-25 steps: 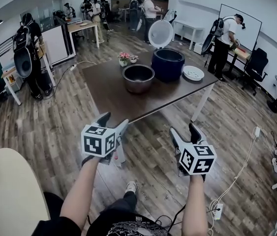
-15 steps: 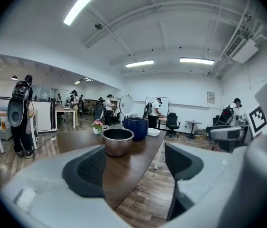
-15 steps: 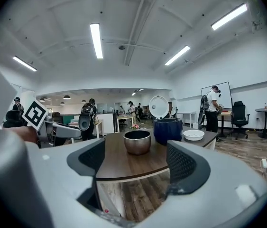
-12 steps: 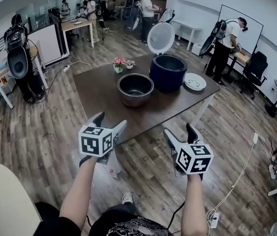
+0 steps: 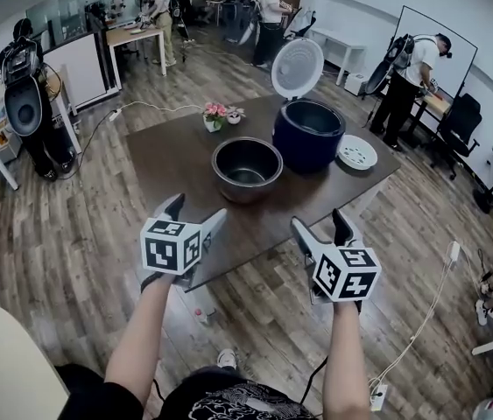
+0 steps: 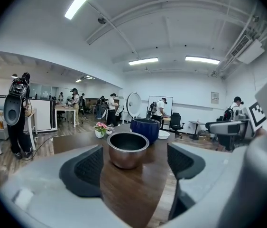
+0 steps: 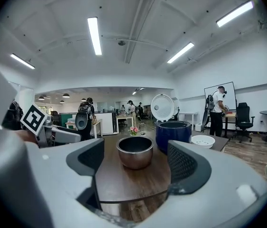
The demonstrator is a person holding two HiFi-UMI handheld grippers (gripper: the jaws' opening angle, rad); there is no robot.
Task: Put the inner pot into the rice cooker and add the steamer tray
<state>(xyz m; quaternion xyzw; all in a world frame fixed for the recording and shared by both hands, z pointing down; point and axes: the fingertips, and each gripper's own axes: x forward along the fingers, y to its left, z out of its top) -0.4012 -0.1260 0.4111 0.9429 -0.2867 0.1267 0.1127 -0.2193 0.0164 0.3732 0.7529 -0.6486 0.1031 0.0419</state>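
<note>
- Head view: dark wooden counter (image 5: pixel 172 160) in an open office with a plank floor. Several people stand in the background.
- Inner pot (image 5: pixel 247 166): bare steel, upright and empty. It stands on the counter just beside the rice cooker, on its near left side, not inside it.
- Rice cooker (image 5: pixel 309 134): dark blue body, with its round white lid (image 5: pixel 298 66) raised upright.
- Steamer tray (image 5: pixel 356 152): white and round, lying flat on the counter just right of the cooker, near the corner.
- Flower pots (image 5: pixel 217 115): small, at the far side of the counter behind the inner pot.
- Left gripper (image 5: pixel 198 210): held at the counter's near edge, well apart from the pot. Its jaws are opening and grasp nothing.
- Right gripper (image 5: pixel 320 220): level with the left, short of the counter. Its jaws are spread wide and empty.
</note>
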